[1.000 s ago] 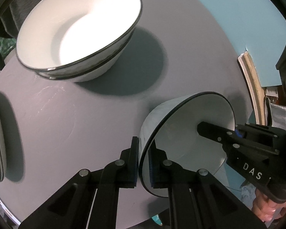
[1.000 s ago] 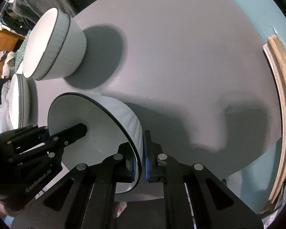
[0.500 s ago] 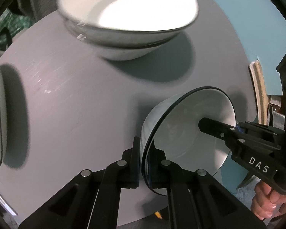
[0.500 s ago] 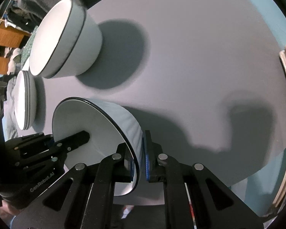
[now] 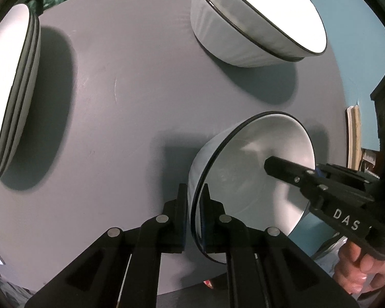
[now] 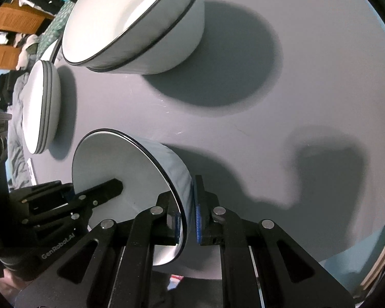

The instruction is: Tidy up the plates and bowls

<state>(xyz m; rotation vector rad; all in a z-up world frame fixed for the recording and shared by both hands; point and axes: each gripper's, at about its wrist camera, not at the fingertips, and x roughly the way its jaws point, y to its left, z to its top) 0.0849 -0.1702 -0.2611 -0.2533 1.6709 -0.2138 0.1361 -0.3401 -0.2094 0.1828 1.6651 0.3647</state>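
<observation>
Item held: white ceramic bowl with thin black rim (image 5: 246, 169), ribbed outside, smooth glazed inside; you carry it tipped, above the near edge of the round grey table (image 5: 131, 118).
Left gripper (image 5: 193, 220): pinching the bowl's rim on one side, one finger inside the wall, one outside.
Right gripper (image 6: 186, 218): pinching the opposite side of the same rim, blue pads against the wall inside and out.
Destination, judged: stack of matching white bowls (image 6: 133, 25), two nested by the look of the doubled rim lines, standing further across the table, well apart from your bowl.
Also on table: stack of white black-rimmed plates (image 5: 10, 84) near the far left edge.
Handling, judged: stiff, fairly heavy for a rim grip, glaze likely slippery under the pads, chips or cracks if knocked.
Where to hold: keep both pinches low on the wall, opposite each other, so the weight hangs evenly.
Caution: level the bowl before lowering it into the stack; set down gently, rim clear of rim.
</observation>
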